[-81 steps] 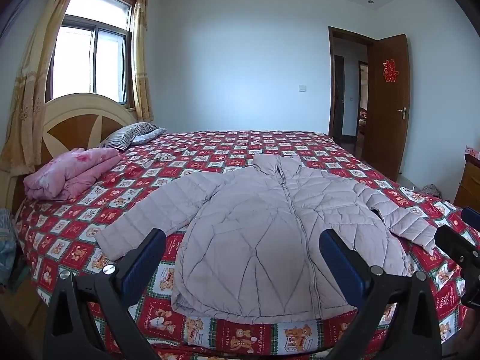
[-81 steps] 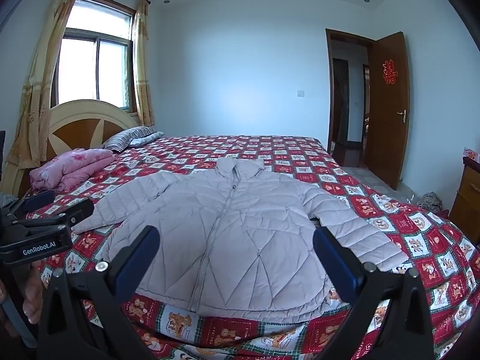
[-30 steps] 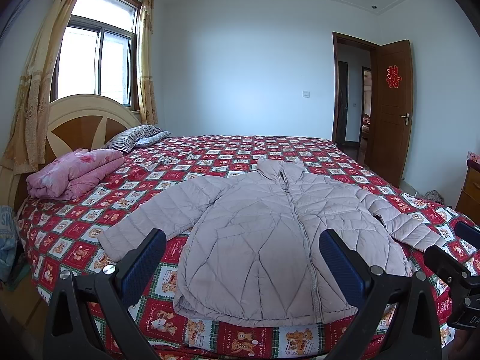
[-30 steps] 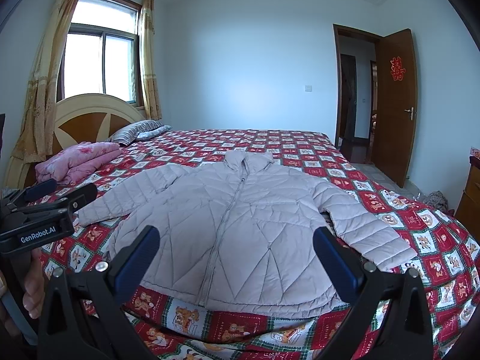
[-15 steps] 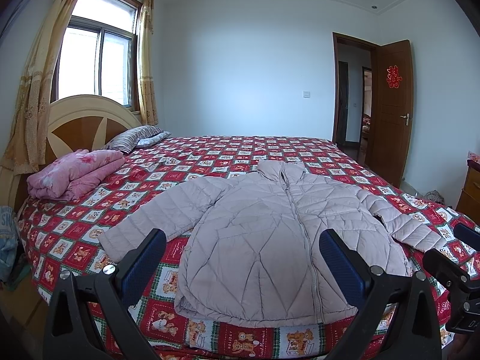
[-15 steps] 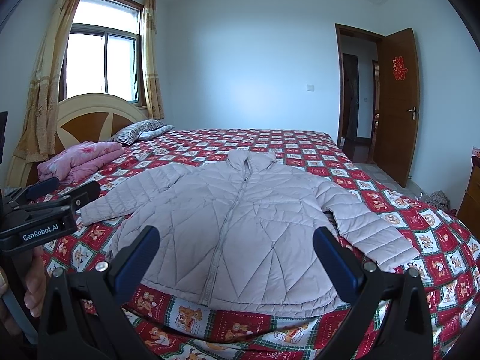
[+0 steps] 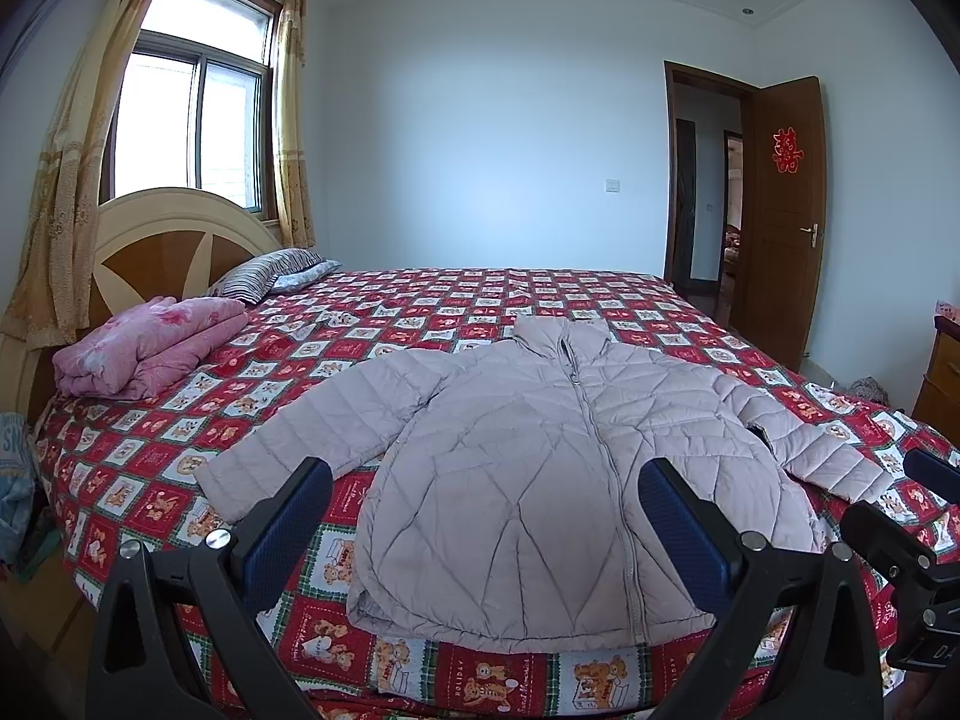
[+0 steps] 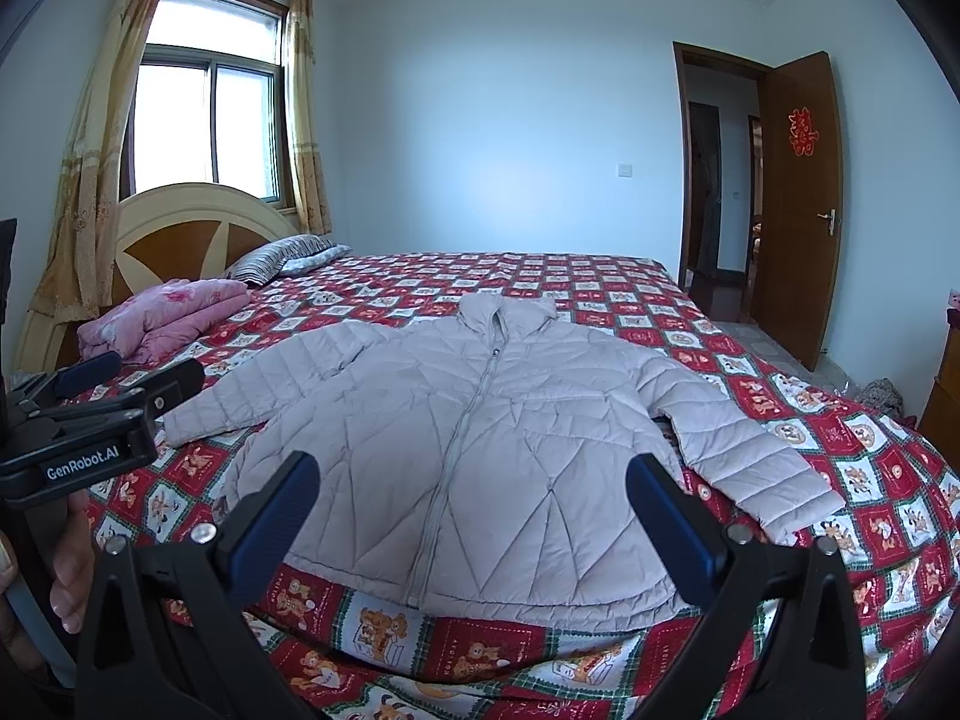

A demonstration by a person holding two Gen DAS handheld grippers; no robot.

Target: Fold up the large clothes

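Two claws hung spread wide above the near edge of the bed (image 7: 492, 300), neither touching anything. A pale quilted jacket (image 7: 540, 468) lay flat, zipped, front up, its collar toward twelve o'clock and sleeves angled out to eight and four. The left claw (image 7: 486, 516) and the right claw (image 8: 474, 510) both framed its hem. At ten o'clock lay a folded pink blanket (image 7: 150, 348) near a striped pillow (image 7: 258, 276).

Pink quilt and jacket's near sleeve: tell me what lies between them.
Only bare patterned bedspread separates the pink quilt from the jacket sleeve, seen in the left wrist view.
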